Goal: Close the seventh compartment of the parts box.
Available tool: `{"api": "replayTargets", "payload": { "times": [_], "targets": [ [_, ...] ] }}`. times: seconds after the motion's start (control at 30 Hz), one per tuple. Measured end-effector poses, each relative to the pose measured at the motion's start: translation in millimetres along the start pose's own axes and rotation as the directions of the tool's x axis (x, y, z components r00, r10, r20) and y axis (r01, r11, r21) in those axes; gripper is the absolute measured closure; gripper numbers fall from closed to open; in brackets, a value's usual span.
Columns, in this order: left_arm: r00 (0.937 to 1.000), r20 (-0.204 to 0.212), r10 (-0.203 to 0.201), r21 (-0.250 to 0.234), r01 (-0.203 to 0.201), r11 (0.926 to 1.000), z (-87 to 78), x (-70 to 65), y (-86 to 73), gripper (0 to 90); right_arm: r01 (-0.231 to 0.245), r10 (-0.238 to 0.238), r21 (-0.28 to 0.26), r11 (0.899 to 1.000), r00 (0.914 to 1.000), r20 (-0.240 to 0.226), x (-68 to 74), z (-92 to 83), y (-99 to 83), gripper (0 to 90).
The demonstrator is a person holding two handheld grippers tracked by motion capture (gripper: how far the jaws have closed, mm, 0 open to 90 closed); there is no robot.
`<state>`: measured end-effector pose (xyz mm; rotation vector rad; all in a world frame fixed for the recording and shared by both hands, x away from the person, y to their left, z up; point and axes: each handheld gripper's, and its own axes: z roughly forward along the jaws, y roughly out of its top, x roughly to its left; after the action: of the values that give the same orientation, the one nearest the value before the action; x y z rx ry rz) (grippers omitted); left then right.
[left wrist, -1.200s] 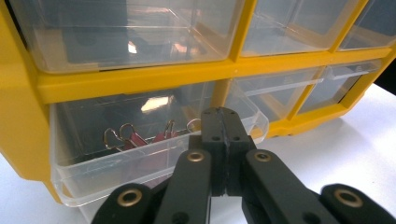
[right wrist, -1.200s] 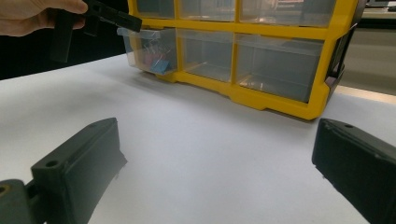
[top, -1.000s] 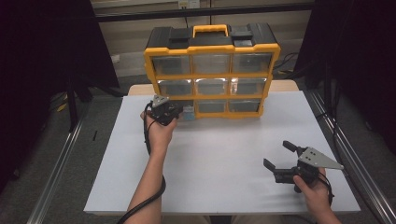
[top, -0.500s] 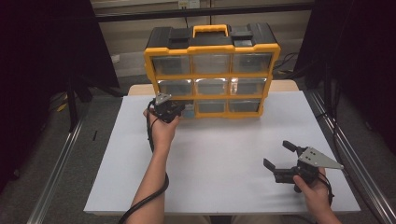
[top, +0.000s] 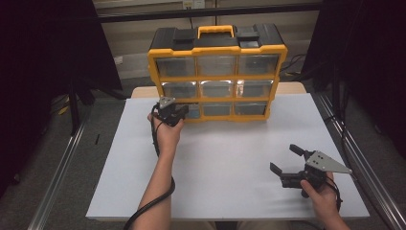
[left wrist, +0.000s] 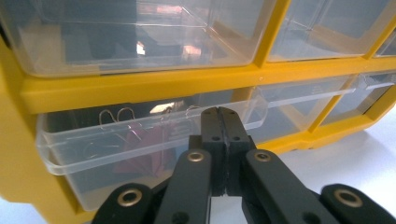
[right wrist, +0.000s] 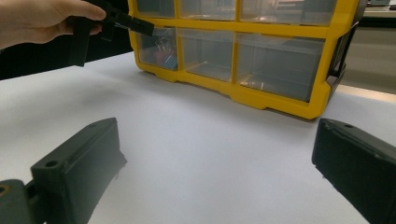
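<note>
High view: white table (top: 225, 163), dark surroundings.

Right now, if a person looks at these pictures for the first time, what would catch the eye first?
The yellow organizer box with clear drawers stands at the far edge of the white table. The left claw, its jaws shut, is at the bottom-left drawer, which holds binder clips and sits slightly pulled out. The right claw waits open over the table's near right side.
</note>
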<state>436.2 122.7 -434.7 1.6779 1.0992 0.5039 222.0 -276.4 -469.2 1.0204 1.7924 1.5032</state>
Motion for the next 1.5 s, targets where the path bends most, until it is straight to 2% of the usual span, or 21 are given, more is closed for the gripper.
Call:
{"api": "replayTargets", "payload": {
  "times": [0.1,0.37,0.4,0.57,0.67,0.9,0.97,1.03,1.23,1.37,1.5],
  "targets": [
    [0.9999,-0.01,-0.009,-0.008,0.009,0.9999,1.7,-0.3,-0.5,90.0,0.003,-0.003,0.006,1.0,1.0,-0.002,-0.5,0.0,-0.3,1.1],
    [0.9996,-0.027,0.003,-0.031,-0.004,0.9995,7.1,0.5,-0.6,90.0,0.003,-0.003,0.005,1.0,1.0,0.002,-1.1,-0.2,0.0,1.1],
    [0.9998,-0.018,-0.002,-0.034,0.001,0.9994,7.9,0.7,-1.2,89.9,0.002,-0.002,0.004,1.0,1.0,-0.001,-1.2,0.0,-0.1,1.1],
    [0.9997,-0.025,-0.001,-0.036,0.001,0.9994,10.4,-0.9,-1.6,87.7,0.002,-0.002,0.004,1.0,1.0,-0.004,-0.6,0.3,0.0,1.2],
    [1.0,-0.006,0.005,-0.026,-0.005,0.9996,10.0,-2.3,-3.6,83.7,-0.004,0.004,-0.003,1.0,1.0,-0.006,-1.2,0.8,0.1,1.2],
    [0.9996,0.026,-0.014,-0.032,0.015,0.9994,-1.1,0.5,-12.4,65.1,0.0,0.0,0.001,1.0,1.0,-0.007,-1.6,2.4,0.2,1.2],
    [0.9987,0.04,-0.031,-0.032,0.032,0.999,-5.6,1.2,-14.1,58.4,-0.003,0.003,0.0,1.0,0.9999,-0.012,-1.3,3.2,0.4,1.2],
    [0.9993,0.032,-0.018,-0.034,0.019,0.9992,-11.1,1.4,-15.4,54.3,0.004,-0.004,0.005,1.0,0.9999,-0.01,-1.0,3.9,-0.3,1.2],
    [0.999,0.04,-0.019,-0.052,0.021,0.9984,-28.2,1.3,-20.2,43.6,0.008,-0.008,0.004,1.0,1.0,-0.005,-1.1,1.8,-0.1,1.1],
    [0.9986,0.054,0.001,-0.062,0.002,0.9981,-39.4,-0.6,-24.9,35.4,0.01,-0.01,0.009,1.0,0.9999,0.0,-0.6,0.2,-0.1,1.0],
    [0.9954,0.079,0.053,-0.062,-0.048,0.9969,-51.1,-3.2,-29.5,28.1,0.012,-0.012,0.01,1.0,0.9999,0.004,-0.4,-0.2,-0.1,1.0]
  ]
}}
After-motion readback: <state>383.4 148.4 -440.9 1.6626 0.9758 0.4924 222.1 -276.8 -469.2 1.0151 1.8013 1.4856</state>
